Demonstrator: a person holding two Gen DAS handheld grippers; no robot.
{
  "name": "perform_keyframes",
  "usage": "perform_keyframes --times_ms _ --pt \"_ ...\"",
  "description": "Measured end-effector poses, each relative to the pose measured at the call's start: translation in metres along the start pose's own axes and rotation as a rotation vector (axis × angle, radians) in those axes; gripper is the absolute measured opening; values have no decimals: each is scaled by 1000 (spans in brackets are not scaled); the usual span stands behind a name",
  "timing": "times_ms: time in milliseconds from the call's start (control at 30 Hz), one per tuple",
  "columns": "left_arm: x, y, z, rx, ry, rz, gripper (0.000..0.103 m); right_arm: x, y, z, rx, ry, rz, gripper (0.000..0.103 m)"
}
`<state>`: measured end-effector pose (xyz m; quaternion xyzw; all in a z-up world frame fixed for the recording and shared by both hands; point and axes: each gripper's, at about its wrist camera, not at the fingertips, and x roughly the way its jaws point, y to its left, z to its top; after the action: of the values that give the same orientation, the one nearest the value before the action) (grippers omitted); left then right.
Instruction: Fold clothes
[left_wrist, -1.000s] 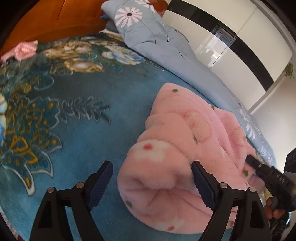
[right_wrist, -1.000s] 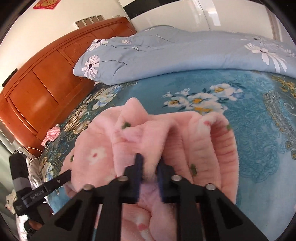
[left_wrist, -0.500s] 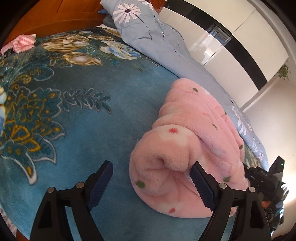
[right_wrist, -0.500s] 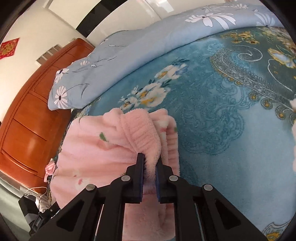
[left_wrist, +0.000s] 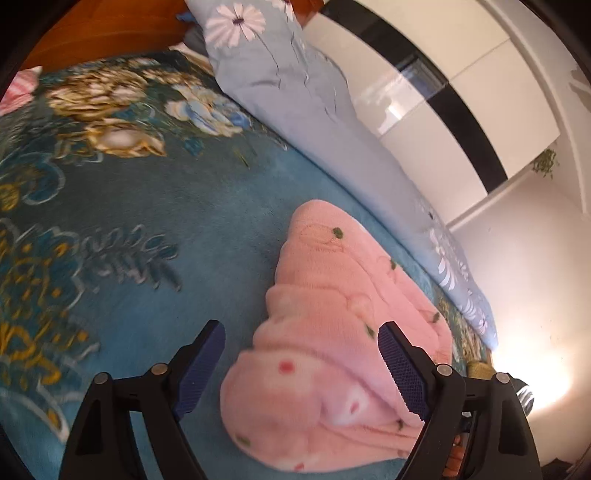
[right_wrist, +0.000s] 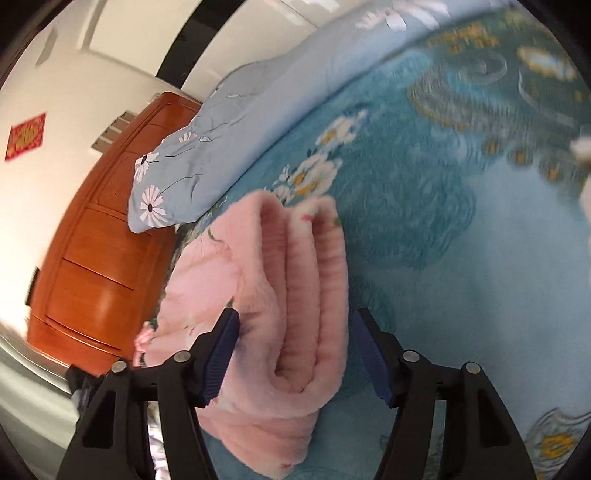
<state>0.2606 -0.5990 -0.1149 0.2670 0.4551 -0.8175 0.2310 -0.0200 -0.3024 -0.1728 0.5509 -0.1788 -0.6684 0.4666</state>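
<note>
Evidently the fold was being let go: the right gripper (right_wrist: 295, 354) was opening around the bunched edge of the pink fleece garment (right_wrist: 291, 295), lying mid-frame on the bed (right_wrist: 461, 277). The left gripper (left_wrist: 301, 365) stood released, holding nothing. Next probably came smoothing the bundle.

Fluffy pink fleece garment (left_wrist: 332, 354), glossy wooden headboard (right_wrist: 92, 258)

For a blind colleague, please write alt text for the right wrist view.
The right gripper is opening, its jaws either side of a folded pink fleece garment on a blue floral bedspread. Behind lie a daisy-print quilt and wooden headboard.
</note>
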Motion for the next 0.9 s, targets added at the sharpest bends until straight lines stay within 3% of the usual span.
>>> perform_keyframes --times_ms 100,167,333,400,433,500,567,600,700,900 --pt "35 5 17 -6 146 -29 87 12 -6 -3 32 34 17 71" --pt "49 9 22 5 200 -5 87 20 -9 -4 60 50 46 71" --pt "79 21 26 -41 322 -157 87 35 3 -6 38 56 66 71" --pt "83 25 25 -46 324 -168 86 38 7 -6 35 48 59 71" --pt "83 26 24 -50 318 -180 86 38 8 -6 37 41 59 65" --pt "81 27 23 -56 306 -207 67 36 7 -7 51 38 65 51" --pt "79 26 21 -59 297 -204 59 34 10 -7 50 34 58 44" --pt "78 23 21 -47 292 -190 51 32 12 -7 43 29 51 43" --pt "69 16 24 -14 261 -195 42 26 28 -5 20 18 23 40" --pt "36 32 48 6 198 -264 40 17 81 -3 -70 14 31 38"
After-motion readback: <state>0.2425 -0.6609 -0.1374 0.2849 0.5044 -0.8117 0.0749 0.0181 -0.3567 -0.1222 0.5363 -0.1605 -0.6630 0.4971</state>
